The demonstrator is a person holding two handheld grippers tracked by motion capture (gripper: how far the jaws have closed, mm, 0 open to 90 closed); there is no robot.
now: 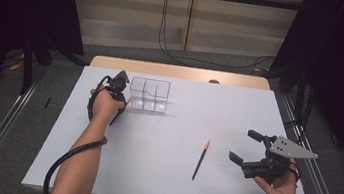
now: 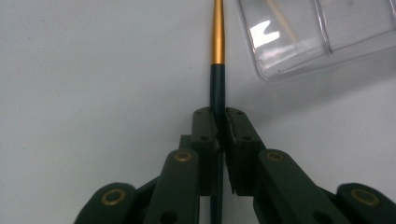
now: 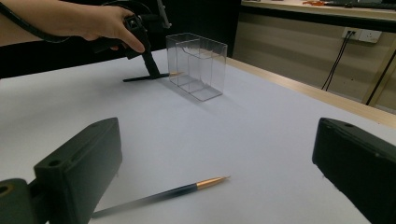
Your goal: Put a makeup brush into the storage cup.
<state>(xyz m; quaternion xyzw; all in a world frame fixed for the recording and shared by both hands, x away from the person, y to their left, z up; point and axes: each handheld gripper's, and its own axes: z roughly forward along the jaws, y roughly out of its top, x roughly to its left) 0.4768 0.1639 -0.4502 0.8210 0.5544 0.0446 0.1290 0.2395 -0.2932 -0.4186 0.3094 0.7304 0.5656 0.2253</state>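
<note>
A dark pen with a gold tip (image 2: 217, 46) lies low over the white table (image 1: 164, 176), and my left gripper (image 2: 218, 123) is shut on its barrel. Its tip points at the near left corner of a clear compartment box (image 2: 322, 32). From above, the left gripper (image 1: 122, 105) sits just left of the box (image 1: 149, 95). A second pen of the same kind (image 1: 201, 160) lies loose on the table, right of centre. My right gripper (image 1: 245, 147) hovers to the right of it, open, with nothing between its jaws. In the right gripper view that pen (image 3: 177, 191) lies ahead of the right gripper (image 3: 217, 140).
The table's wooden far edge (image 1: 181, 72) runs behind the box. Black curtains stand at both sides and cables (image 1: 166, 46) trail on the floor beyond. In the right gripper view, the left hand and its gripper (image 3: 149, 60) are beside the box (image 3: 198, 65).
</note>
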